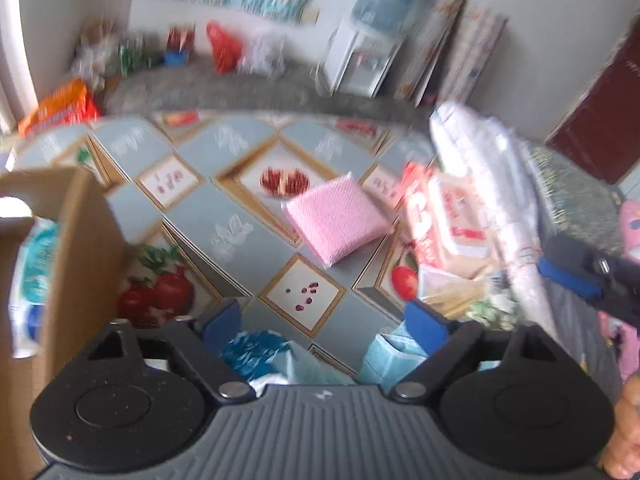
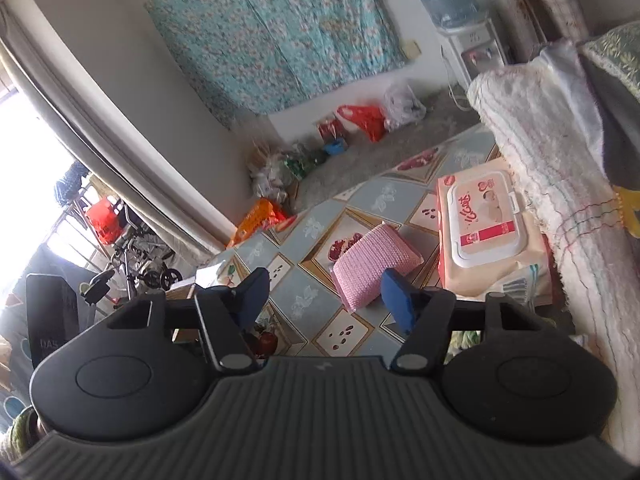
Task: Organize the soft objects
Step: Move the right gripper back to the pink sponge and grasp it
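A pink sponge point(image 1: 336, 220) lies flat on the fruit-patterned tablecloth point(image 1: 240, 216). In the right wrist view, the pink sponge point(image 2: 372, 268) sits just ahead of my right gripper point(image 2: 324, 300), near its right pad; the jaws stand open and touch nothing. My left gripper point(image 1: 322, 320) is open above the cloth, with light blue soft packs point(image 1: 388, 360) below and behind its fingers, not pressed by the pads. A pack of wet wipes point(image 2: 484, 220) lies right of the sponge. The right gripper point(image 1: 576, 276) enters the left wrist view at the right edge.
An open cardboard box point(image 1: 80, 240) at the left holds white and blue tissue packs point(image 1: 32, 272). A folded white towel point(image 2: 560, 200) is piled along the right. Bags point(image 2: 360, 120) and a water dispenser point(image 2: 472, 48) stand on the floor beyond.
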Action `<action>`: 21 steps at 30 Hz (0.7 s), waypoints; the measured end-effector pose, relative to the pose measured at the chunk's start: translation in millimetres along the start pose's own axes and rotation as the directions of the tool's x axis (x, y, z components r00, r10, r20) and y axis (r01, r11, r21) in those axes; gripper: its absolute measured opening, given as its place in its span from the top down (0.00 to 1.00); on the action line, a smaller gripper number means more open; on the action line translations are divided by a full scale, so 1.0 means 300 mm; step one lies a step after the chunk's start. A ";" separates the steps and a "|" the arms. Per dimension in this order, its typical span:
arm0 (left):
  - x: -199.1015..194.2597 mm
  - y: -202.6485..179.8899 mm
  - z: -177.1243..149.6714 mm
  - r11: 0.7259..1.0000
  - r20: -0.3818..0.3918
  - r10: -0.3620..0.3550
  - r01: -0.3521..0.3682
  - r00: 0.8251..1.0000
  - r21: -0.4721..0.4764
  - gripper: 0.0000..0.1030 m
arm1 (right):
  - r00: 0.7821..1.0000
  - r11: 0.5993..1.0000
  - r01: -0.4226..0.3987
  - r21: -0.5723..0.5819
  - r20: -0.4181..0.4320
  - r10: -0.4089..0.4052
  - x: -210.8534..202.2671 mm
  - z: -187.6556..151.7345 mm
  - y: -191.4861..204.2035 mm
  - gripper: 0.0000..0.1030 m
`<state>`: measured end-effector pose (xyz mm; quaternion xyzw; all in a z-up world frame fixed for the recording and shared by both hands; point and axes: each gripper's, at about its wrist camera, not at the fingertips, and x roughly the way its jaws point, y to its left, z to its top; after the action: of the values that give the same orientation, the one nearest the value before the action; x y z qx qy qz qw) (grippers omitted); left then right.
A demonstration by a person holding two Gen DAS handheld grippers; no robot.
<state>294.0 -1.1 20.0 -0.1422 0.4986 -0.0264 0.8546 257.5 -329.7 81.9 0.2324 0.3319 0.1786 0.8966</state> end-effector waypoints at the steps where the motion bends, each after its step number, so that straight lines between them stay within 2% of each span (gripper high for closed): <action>1: 0.044 -0.001 0.020 1.000 -0.027 0.002 -0.002 1.000 0.000 0.23 | 0.999 1.000 0.004 0.002 -0.033 -0.004 0.058 0.025 -0.010 0.45; 2: 0.080 -0.003 0.034 1.000 -0.044 0.002 -0.002 0.999 0.004 0.28 | 0.998 1.000 0.007 0.013 -0.067 -0.006 0.121 0.048 -0.025 0.46; 5: 0.160 0.000 0.070 1.000 -0.063 0.013 -0.013 0.998 0.002 0.34 | 0.986 0.998 0.016 0.062 -0.168 -0.006 0.308 0.102 -0.078 0.48; 10: 0.260 0.021 0.140 0.999 -0.064 0.029 -0.032 0.998 -0.043 0.35 | 0.971 0.997 0.045 0.054 -0.236 -0.031 0.533 0.162 -0.117 0.49; 15: 0.352 0.033 0.202 0.998 -0.107 0.017 -0.024 0.994 -0.065 0.36 | 0.962 0.997 0.070 0.040 -0.266 -0.057 0.663 0.209 -0.141 0.49; 21: 0.471 0.014 0.218 0.998 -0.213 -0.026 0.013 0.977 -0.059 0.36 | 0.946 0.994 0.111 -0.015 -0.306 -0.110 0.742 0.204 -0.138 0.49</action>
<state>420.6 -9.2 -70.2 -0.1680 0.5867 -0.0357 0.7914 465.2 -276.6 -13.0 0.1842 0.4797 0.1616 0.8425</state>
